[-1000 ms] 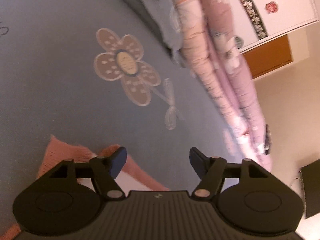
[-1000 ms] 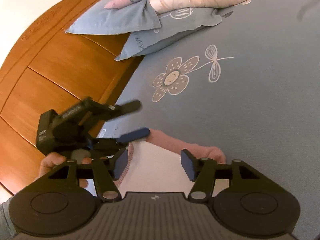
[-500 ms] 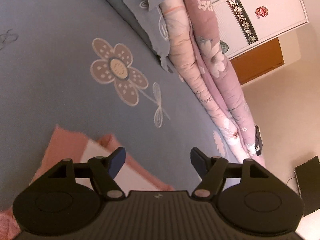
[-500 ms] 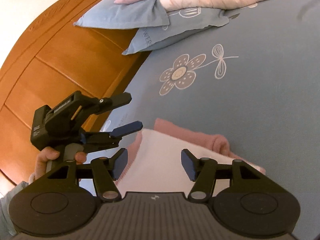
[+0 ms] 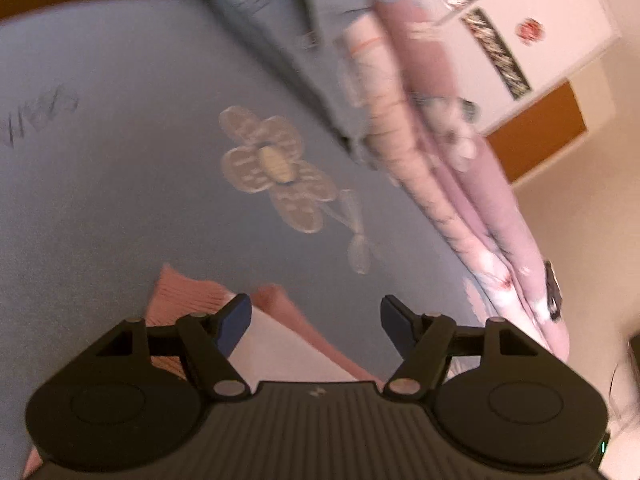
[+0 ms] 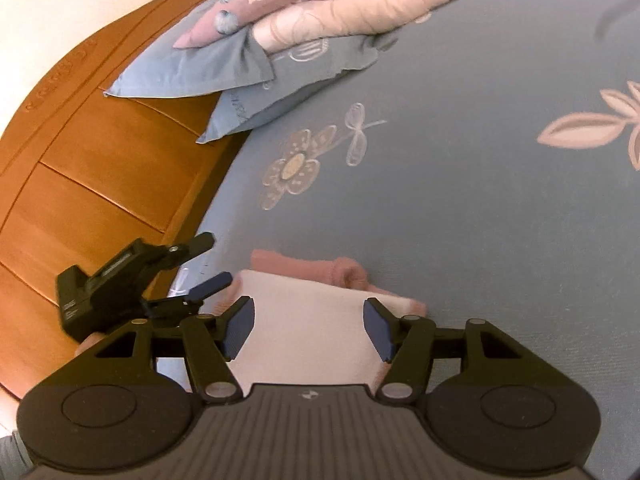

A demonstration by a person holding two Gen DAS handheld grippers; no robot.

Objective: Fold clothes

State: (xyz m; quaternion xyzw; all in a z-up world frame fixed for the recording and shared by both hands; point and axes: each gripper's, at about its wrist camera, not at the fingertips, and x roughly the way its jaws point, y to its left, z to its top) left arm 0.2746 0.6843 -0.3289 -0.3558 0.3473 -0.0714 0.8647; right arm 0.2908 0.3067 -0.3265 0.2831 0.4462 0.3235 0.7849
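The folded garment (image 6: 308, 332), cream with pink ribbed edges, lies flat beneath both tongs. The right gripper (image 6: 309, 330) has just been widening, nothing clamped. The left gripper (image 5: 316, 326) gapes empty.

Free room: we see bare blue bed (image 6: 480, 220) ahead.
Left edge: wooden headboard (image 6: 100, 168).
Far end: pillows (image 6: 208, 68), rolled quilt (image 5: 452, 152).
Near: folded garment (image 6: 312, 320).

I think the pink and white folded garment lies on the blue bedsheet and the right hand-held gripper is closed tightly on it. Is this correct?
Not quite. The garment does lie folded on the blue bedsheet, but the right hand-held gripper is not closed on it: its jaws stand apart and have just been opening, with the cloth below them and no pad pressing it. The right wrist view shows this.
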